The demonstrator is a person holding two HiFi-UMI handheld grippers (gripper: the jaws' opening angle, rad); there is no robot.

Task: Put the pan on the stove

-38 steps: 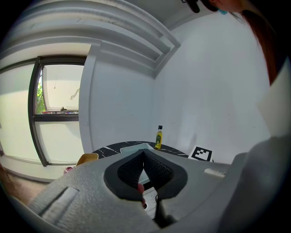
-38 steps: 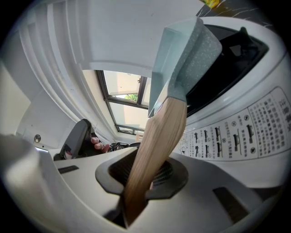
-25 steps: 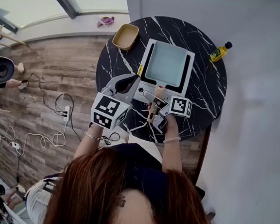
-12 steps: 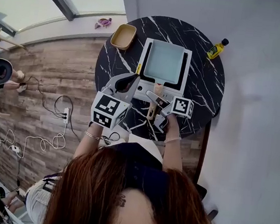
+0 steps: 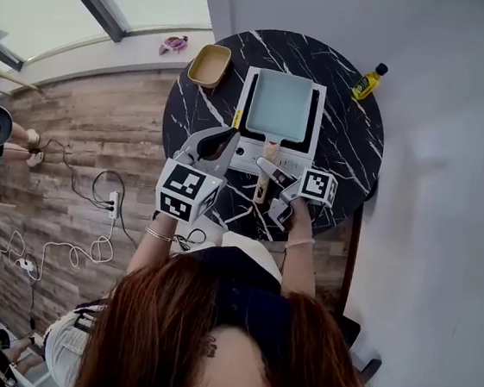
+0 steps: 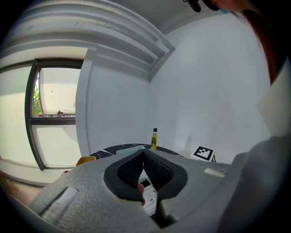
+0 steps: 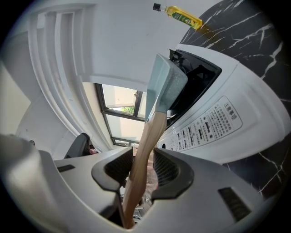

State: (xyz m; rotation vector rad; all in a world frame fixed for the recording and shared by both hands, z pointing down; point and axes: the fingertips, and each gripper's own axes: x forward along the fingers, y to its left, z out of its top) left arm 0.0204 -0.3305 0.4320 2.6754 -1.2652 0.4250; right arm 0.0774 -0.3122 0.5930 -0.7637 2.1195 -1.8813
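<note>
Already the square pan (image 5: 279,104) sits on the portable stove (image 5: 313,146), upper centre of the marble table (image 5: 352,153), so placing looks done. The right gripper (image 7: 143,166) straddles the wooden handle (image 7: 146,145), its jaws wide, just closing slightly, with a gap showing beside the handle. The left gripper (image 6: 144,154) is closed and empty. The next move is probably to draw the right gripper back off the handle without nudging the pan.

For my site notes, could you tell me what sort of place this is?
Likely an indoor cooking corner: a portable stove bearing a pan, an oil bottle, a round black table.
</note>
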